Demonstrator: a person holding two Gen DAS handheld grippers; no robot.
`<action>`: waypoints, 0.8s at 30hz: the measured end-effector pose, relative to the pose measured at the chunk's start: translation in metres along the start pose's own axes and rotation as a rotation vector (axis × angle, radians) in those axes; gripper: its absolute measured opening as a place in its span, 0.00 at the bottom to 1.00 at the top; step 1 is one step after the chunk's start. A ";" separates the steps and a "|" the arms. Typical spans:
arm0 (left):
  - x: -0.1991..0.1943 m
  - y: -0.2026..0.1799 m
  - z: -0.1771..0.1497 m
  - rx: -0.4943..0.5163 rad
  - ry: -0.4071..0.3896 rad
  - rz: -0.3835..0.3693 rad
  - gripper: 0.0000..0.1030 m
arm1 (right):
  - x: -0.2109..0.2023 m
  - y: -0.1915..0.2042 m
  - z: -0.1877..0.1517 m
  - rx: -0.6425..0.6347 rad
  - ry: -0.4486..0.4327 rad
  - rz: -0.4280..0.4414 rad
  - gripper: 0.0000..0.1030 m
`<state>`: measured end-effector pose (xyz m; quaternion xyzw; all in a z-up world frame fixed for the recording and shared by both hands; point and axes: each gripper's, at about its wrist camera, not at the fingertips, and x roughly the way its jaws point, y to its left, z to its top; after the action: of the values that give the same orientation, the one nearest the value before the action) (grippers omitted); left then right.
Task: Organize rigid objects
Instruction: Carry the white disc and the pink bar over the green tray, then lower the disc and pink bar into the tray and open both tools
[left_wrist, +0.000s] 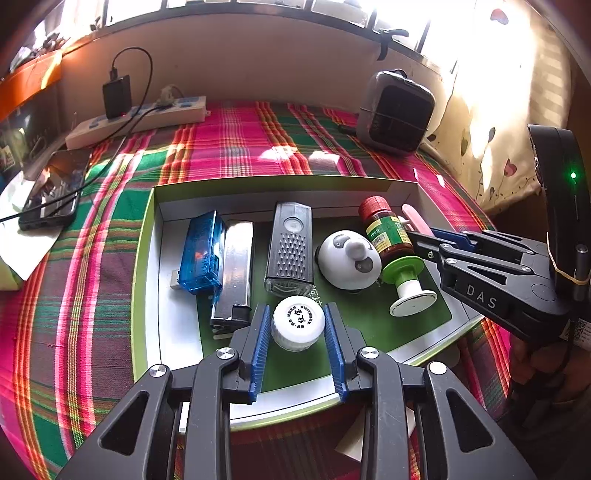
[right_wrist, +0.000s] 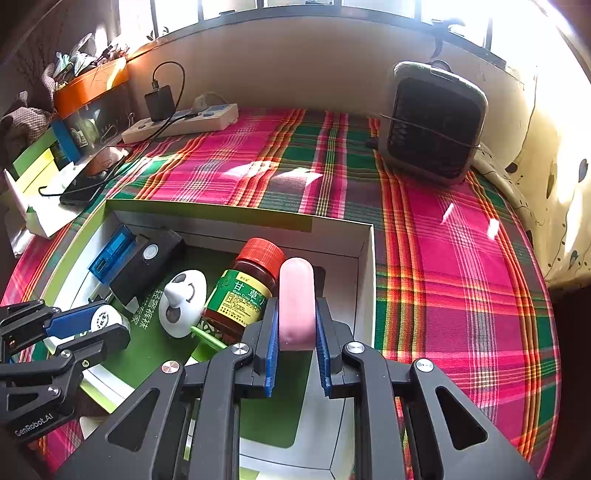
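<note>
A shallow cardboard tray (left_wrist: 146, 236) with a green rim lay on the plaid cloth (left_wrist: 236, 147) and held all the small items. From left to right it contained a blue translucent USB device (left_wrist: 201, 254), a silver lighter (left_wrist: 236, 269), a black bike light (left_wrist: 290, 247), a white panda figure (left_wrist: 349, 260), an amber medicine bottle (left_wrist: 386, 230) with a red cap lying on its side, and a green-and-white stamp (left_wrist: 406, 286).

The left gripper (left_wrist: 298, 325) was closed on a white bottle cap (left_wrist: 298, 321) over the tray's near edge, blue pads touching both sides. The right gripper (right_wrist: 295, 332) was clamped on a pink capsule-shaped object (right_wrist: 296, 299), held over the tray's right end, just beside the medicine bottle.
</note>
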<state>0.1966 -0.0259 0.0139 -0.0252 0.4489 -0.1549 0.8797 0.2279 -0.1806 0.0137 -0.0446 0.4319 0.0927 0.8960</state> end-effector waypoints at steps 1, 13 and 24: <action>0.000 0.000 0.000 0.001 0.000 0.001 0.27 | 0.000 0.000 0.000 -0.002 0.000 0.000 0.19; 0.000 0.000 0.000 0.002 -0.001 0.001 0.27 | 0.002 0.002 0.000 -0.008 -0.001 0.001 0.19; 0.000 -0.002 0.000 0.015 -0.003 0.012 0.28 | 0.000 0.001 0.000 -0.005 -0.004 -0.005 0.19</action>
<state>0.1961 -0.0277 0.0145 -0.0160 0.4467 -0.1532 0.8813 0.2277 -0.1794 0.0132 -0.0477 0.4298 0.0916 0.8970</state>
